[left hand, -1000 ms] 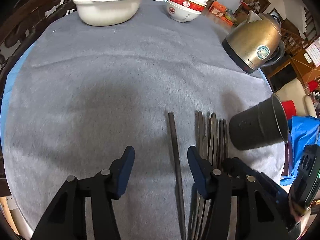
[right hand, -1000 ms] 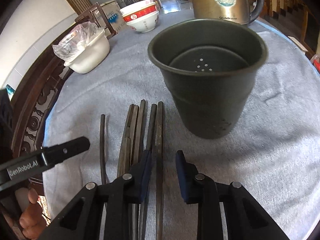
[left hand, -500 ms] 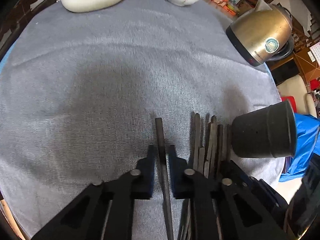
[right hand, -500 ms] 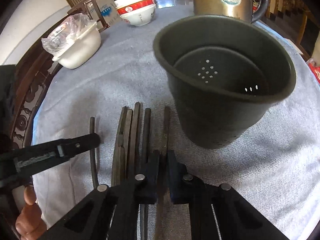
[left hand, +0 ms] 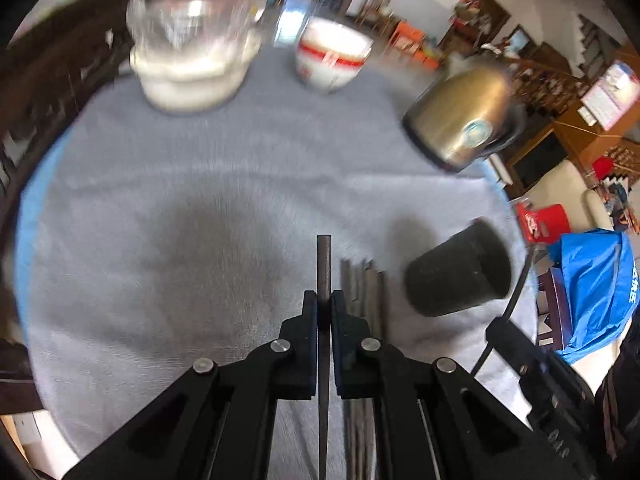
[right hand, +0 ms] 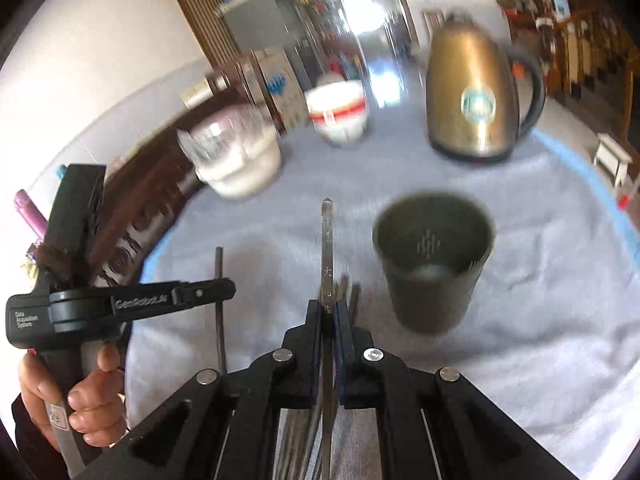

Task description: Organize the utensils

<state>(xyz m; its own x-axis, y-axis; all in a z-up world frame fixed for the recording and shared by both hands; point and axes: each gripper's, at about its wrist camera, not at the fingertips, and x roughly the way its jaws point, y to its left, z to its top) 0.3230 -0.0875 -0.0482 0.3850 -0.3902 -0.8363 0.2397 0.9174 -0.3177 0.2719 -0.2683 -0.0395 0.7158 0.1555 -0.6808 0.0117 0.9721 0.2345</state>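
Observation:
My left gripper is shut on a dark chopstick and holds it lifted above the grey cloth. My right gripper is shut on another dark chopstick, also lifted. The left gripper shows in the right wrist view, held by a hand, with its chopstick across it. Several more chopsticks lie side by side on the cloth below. The dark perforated utensil cup stands upright to the right of them, and shows in the left wrist view too.
A gold kettle stands at the back right. A red-and-white bowl and a white basin with a plastic bag stand at the back. A dark wooden chair back borders the round table at the left.
Both grippers have risen from the cloth, each lifting its chopstick. A second ago both were open around the chopsticks; half a second ago they shut on them.

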